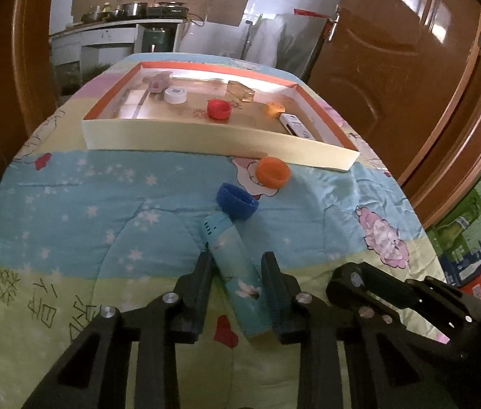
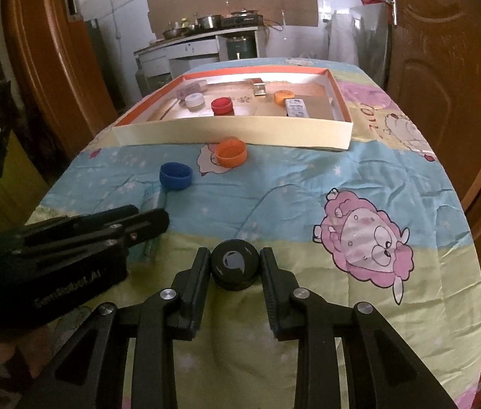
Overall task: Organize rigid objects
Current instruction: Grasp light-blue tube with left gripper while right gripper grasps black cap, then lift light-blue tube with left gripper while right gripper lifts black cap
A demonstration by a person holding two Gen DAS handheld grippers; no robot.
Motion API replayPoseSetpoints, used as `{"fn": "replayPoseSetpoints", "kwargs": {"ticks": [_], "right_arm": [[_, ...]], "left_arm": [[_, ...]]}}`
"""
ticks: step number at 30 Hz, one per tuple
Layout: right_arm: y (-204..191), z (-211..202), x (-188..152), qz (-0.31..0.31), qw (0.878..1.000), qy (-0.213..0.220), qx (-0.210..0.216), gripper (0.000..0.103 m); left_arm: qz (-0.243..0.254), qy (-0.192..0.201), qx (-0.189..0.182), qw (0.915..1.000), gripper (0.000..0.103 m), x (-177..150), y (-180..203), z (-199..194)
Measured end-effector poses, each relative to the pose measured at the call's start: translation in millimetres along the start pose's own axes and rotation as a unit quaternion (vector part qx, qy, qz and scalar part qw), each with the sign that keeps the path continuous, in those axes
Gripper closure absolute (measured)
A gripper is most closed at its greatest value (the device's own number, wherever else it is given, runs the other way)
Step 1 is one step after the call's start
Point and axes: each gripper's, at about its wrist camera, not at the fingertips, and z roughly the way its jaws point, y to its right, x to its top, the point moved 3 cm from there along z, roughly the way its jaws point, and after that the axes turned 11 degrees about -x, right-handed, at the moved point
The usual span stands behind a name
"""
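Tube: your left gripper (image 1: 237,293) has its fingers (image 1: 276,289) closed against the pale blue tube (image 1: 238,272), which lies on the quilt (image 1: 70,211) near you.
Black cap: your right gripper (image 2: 235,267) has its fingers (image 2: 198,272) pressed on both sides of the round black cap (image 2: 235,266), also down on the quilt.
Done: the box (image 1: 206,136) at the far end already holds a red cap (image 1: 218,108), a white cap (image 1: 174,95), a small orange piece (image 1: 273,107) and a few more bits.
Left: the blue cap (image 1: 237,201) and the orange cap (image 1: 273,172) sit loose just short of the box; both gripped things must go in too.
Progress: you look roughly halfway.
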Motion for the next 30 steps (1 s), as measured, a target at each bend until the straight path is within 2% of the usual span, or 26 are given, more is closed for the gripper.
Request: {"fn": "replayPoseSetpoints", "kwargs": {"ticks": [3,10,29,30], "right_arm": [[0,-1,0,0.003,1.0,0.0,0.003,0.073],[-1,-2,0,0.006,1.0,0.002,0.009,0.073],[-12,-11,20,0.001,1.0,0.015,0.017,0.073],[-12,-11,22,0.001,1.0,0.016,0.017,0.073]], "left_arm": [[-0.002,-0.005,-0.019,0.9998,0.078,0,-3,-3],[0.012,-0.002,-0.019,0.9997,0.079,-2,2,-11],[0.01,0.045,-0.024,0.9987,0.08,19,-7,-45],[0.009,0.046,-0.024,0.9986,0.087,19,-7,-46]]}}
